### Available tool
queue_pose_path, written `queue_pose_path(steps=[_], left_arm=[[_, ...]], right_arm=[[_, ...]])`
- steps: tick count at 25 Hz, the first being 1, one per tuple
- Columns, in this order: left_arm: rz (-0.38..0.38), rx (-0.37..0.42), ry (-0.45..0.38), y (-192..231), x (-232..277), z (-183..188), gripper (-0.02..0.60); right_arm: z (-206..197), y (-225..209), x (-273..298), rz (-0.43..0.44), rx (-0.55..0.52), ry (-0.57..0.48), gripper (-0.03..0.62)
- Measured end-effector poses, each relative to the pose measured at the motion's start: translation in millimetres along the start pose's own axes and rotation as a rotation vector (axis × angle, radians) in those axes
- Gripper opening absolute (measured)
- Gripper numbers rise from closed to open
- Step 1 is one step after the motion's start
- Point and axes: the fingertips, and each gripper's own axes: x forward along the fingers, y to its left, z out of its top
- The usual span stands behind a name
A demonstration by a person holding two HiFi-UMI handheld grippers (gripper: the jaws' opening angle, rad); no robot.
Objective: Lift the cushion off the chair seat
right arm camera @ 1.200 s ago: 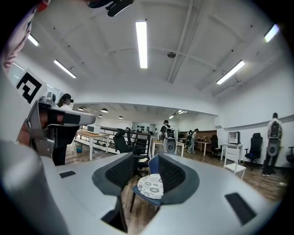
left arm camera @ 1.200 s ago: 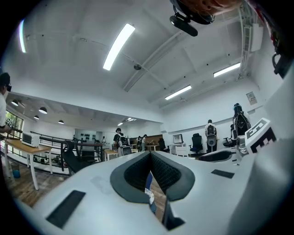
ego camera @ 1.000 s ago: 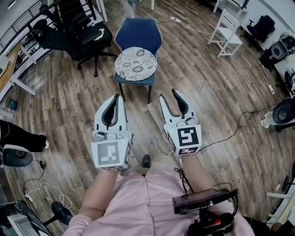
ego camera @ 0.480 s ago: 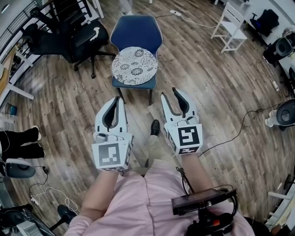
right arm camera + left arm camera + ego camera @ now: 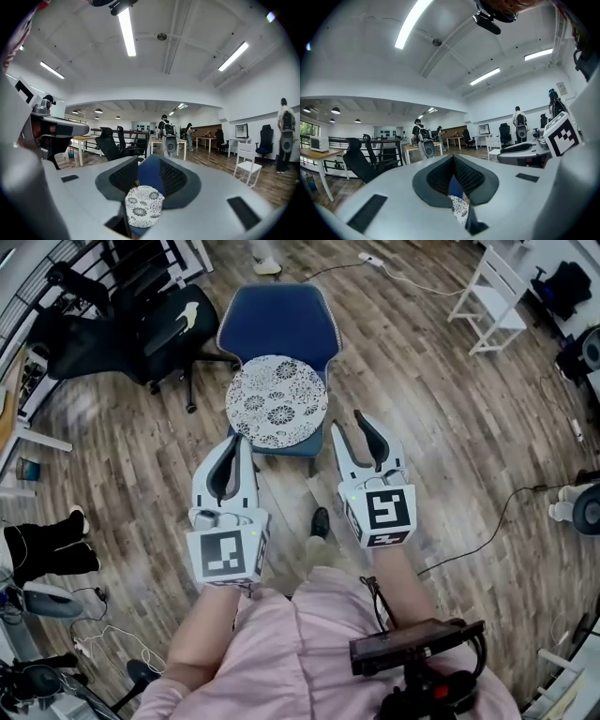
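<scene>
The round white cushion with a dark flower pattern (image 5: 277, 400) lies flat on the seat of the blue shell chair (image 5: 278, 320), at upper centre of the head view; it covers the front of the seat, and the blue back rises behind it. You hold both claws level, below the cushion in that frame, one at either side of its front edge and neither on it. Your left gripper (image 5: 238, 437) is clenched, its tips drawn together on nothing; through the slit behind them its own view shows a sliver of cushion and chair. Your right gripper (image 5: 347, 421) is released, its jaws spread and empty; its own view frames the cushion between the dark ribbed pads (image 5: 172, 178). A black office chair (image 5: 141, 329) stands at upper left on the wooden plank floor (image 5: 450, 427).
</scene>
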Motion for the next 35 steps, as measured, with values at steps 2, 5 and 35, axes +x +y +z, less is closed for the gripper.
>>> queue_pose_path(steps=[2,5,35], left_arm=[[0.012,0.000,-0.004,4,27,7,0.011],[0.036,0.001,-0.020,15,59,19,0.011],[-0.073,-0.137,0.294,131,307,-172,0.011]], right_arm=[[11,-17,27,0.014,-0.016,-0.013,0.143],[29,-37,61,0.022,-0.032,-0.037,0.143],[-153,-73,326,0.021,0.075,0.321,0.148]])
